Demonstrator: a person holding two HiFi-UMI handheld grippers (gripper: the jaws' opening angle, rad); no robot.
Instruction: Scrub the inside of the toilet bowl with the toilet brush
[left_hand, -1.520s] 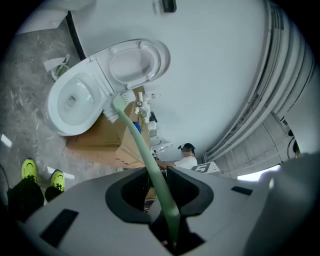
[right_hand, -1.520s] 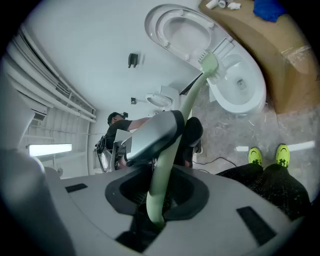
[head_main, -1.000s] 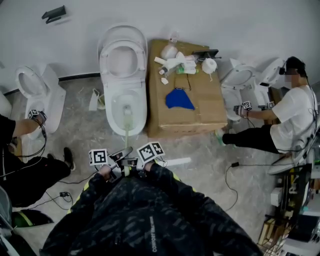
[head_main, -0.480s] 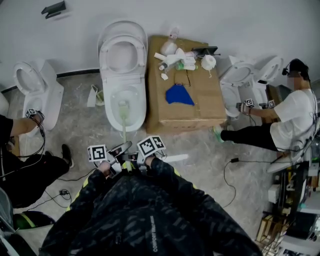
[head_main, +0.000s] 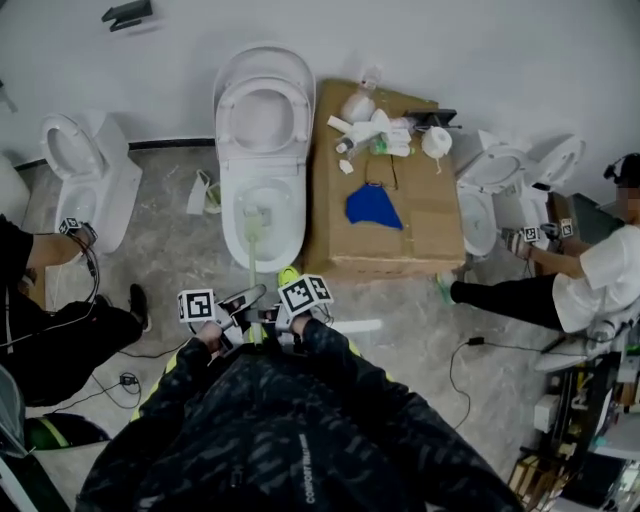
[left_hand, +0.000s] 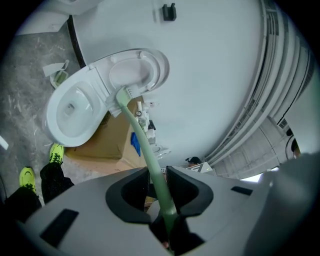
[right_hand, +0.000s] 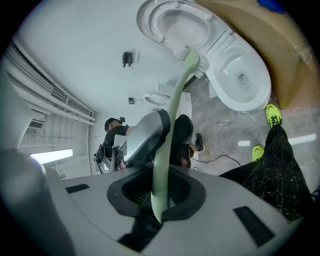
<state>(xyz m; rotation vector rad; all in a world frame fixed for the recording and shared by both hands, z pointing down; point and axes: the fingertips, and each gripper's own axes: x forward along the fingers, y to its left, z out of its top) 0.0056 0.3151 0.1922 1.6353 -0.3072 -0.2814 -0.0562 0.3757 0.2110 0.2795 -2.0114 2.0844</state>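
**Both grippers clamped on the brush, head over the bowl**

At the far left a person (head_main: 40, 330) sits on the floor beside a small toilet (head_main: 85, 170). Between that and my toilet (head_main: 262, 110) there is open floor, with only a white wrapper (head_main: 200, 192) lying near the base.

My left gripper (left_hand: 158, 175) has its jaws drawn in tight on the pale green handle of the toilet brush (left_hand: 142, 140), one pad against each side. In the head view the left gripper (head_main: 248, 298) sits low, just short of the toilet's front edge. The brush (head_main: 251, 262) runs straight up from there, and its head lies over the toilet bowl (head_main: 232, 235), lid raised behind it. I cannot tell whether the bristles touch the porcelain.

My right gripper (right_hand: 160, 187) sits just behind the left one, jaws closed on the butt end of the same handle (right_hand: 172, 105). In the head view the right gripper (head_main: 285, 320) is touching its neighbour.

To the right there is no room: a cardboard box (head_main: 400, 235) stands hard against the toilet's side, carrying a blue cloth (head_main: 372, 208), bottles and a paper roll (head_main: 436, 141). Beyond it are another toilet (head_main: 490, 185) and a second seated person (head_main: 590, 280), well apart from my tools.
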